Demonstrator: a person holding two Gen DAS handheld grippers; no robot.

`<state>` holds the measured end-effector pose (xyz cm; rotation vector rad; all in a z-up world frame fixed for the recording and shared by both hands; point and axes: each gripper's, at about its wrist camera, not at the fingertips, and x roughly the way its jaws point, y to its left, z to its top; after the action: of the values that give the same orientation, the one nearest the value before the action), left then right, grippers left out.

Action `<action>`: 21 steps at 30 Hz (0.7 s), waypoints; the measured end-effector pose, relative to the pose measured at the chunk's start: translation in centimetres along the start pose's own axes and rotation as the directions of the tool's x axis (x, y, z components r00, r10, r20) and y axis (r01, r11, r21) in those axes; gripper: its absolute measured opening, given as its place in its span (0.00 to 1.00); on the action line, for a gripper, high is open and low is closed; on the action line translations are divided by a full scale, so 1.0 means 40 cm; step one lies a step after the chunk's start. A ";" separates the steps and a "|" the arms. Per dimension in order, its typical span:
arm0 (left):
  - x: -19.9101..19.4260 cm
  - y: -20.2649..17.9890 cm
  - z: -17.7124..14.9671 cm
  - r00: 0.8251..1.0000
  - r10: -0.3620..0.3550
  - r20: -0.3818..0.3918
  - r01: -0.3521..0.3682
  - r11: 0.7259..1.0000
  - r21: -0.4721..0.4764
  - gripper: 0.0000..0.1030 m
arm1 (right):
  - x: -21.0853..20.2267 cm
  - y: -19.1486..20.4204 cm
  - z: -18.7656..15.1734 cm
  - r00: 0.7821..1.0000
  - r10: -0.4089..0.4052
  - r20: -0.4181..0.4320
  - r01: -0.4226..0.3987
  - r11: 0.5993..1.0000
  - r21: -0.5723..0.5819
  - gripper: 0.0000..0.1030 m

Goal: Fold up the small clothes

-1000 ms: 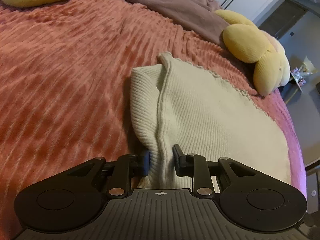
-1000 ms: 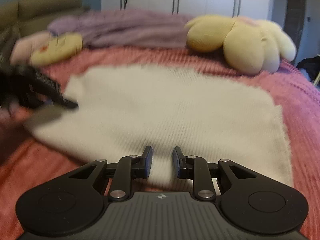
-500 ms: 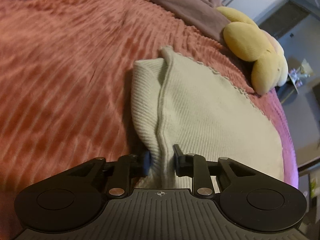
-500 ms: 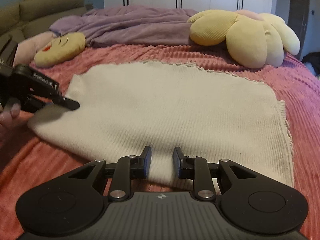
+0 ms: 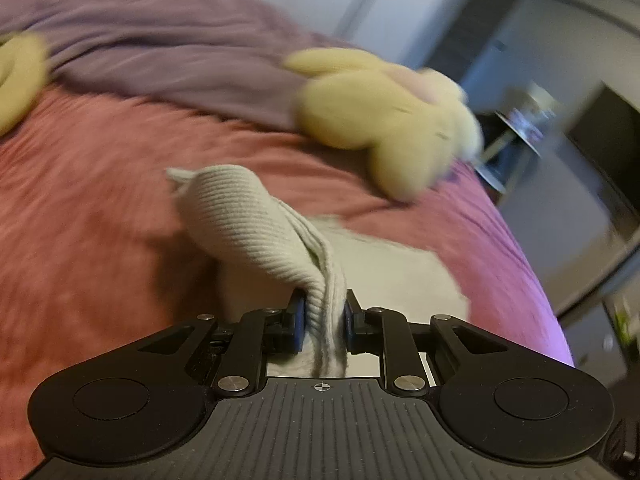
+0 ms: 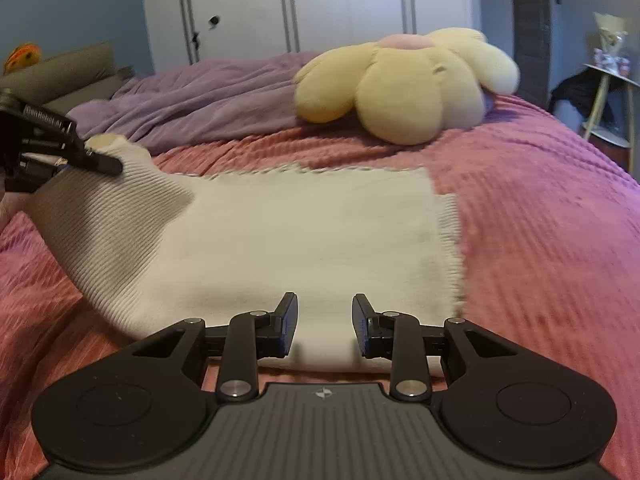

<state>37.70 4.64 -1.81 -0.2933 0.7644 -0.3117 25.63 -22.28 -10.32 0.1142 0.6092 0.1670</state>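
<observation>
A cream ribbed knit garment (image 6: 304, 232) lies on the pink bedspread (image 6: 540, 216). My left gripper (image 5: 323, 326) is shut on the garment's left edge (image 5: 256, 232) and holds it raised off the bed, the cloth draping down from the jaws. It also shows in the right wrist view (image 6: 60, 148) at the far left, holding the lifted edge. My right gripper (image 6: 325, 324) is open and empty, its fingers just above the garment's near edge.
A yellow flower-shaped plush cushion (image 6: 404, 88) sits behind the garment. A purple blanket (image 6: 192, 104) is bunched at the back of the bed. A white wardrobe (image 6: 304, 4) stands behind. The bed's right edge drops off near a side table (image 6: 608, 96).
My left gripper has lifted the garment's left edge off the bed and swung it up and toward the right. My right gripper has opened wider and stayed near the front edge.
</observation>
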 end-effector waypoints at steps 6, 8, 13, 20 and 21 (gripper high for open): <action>0.170 -0.167 -0.096 0.991 -0.047 -0.129 0.061 0.992 0.113 0.40 | -0.014 -0.060 -0.009 0.999 -0.039 -0.003 0.039 0.998 0.045 0.29; 0.200 -0.174 -0.134 0.984 -0.034 -0.173 0.054 0.992 0.113 0.46 | -0.018 -0.075 -0.013 0.999 -0.043 -0.009 0.043 0.998 0.049 0.29; 0.088 -0.163 -0.152 0.997 -0.019 -0.071 0.029 0.990 0.138 0.58 | -0.025 -0.099 -0.017 0.999 -0.045 -0.010 0.045 0.999 0.028 0.31; 0.028 -0.053 -0.147 0.976 0.218 -0.001 -0.218 0.974 0.058 0.61 | -0.003 -0.076 0.000 1.000 -0.017 0.002 0.017 0.999 0.051 0.31; 0.043 -0.039 -0.151 0.974 0.226 -0.027 -0.225 0.974 0.039 0.60 | 0.002 -0.064 0.006 1.000 -0.007 0.005 0.007 0.999 0.047 0.31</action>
<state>34.27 1.68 -6.45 -0.1657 0.8135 -0.1154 26.14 -24.80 -10.56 0.1573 0.6082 0.1455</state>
